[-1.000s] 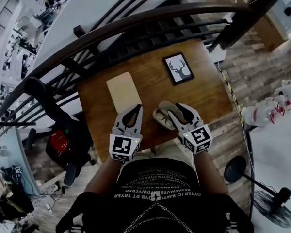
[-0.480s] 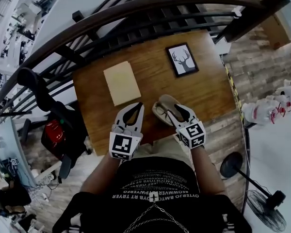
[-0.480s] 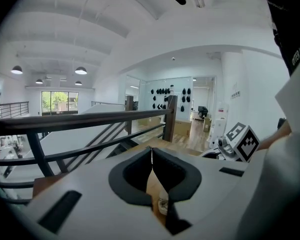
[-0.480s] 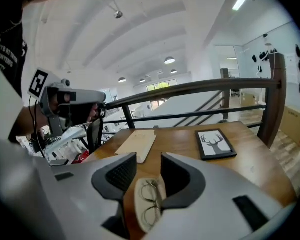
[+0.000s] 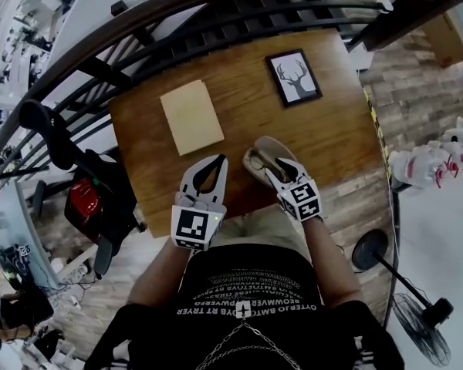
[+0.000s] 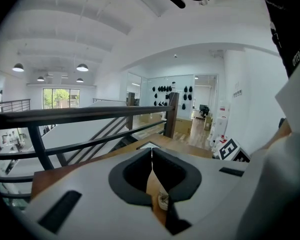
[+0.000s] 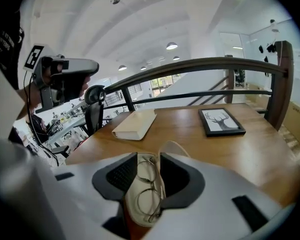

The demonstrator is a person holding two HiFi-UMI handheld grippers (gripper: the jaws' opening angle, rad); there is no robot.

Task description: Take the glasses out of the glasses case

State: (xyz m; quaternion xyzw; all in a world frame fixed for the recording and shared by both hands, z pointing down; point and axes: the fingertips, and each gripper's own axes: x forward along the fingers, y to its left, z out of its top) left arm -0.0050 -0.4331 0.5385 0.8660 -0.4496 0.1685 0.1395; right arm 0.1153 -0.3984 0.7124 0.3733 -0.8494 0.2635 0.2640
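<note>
My right gripper [image 7: 149, 157], jaws apart but just closing in, straddles the glasses [image 7: 151, 188] in the glasses case [image 7: 134, 210]; my left gripper [image 6: 151, 152] is clenched.

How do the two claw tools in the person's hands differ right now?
The left gripper has its jaws together and empty. The right gripper has its jaws apart; they have just been closing, and the open glasses case with the glasses lies between them. The left gripper hangs over bare table; the right gripper is over the case. Both are white and shaped alike.
</note>
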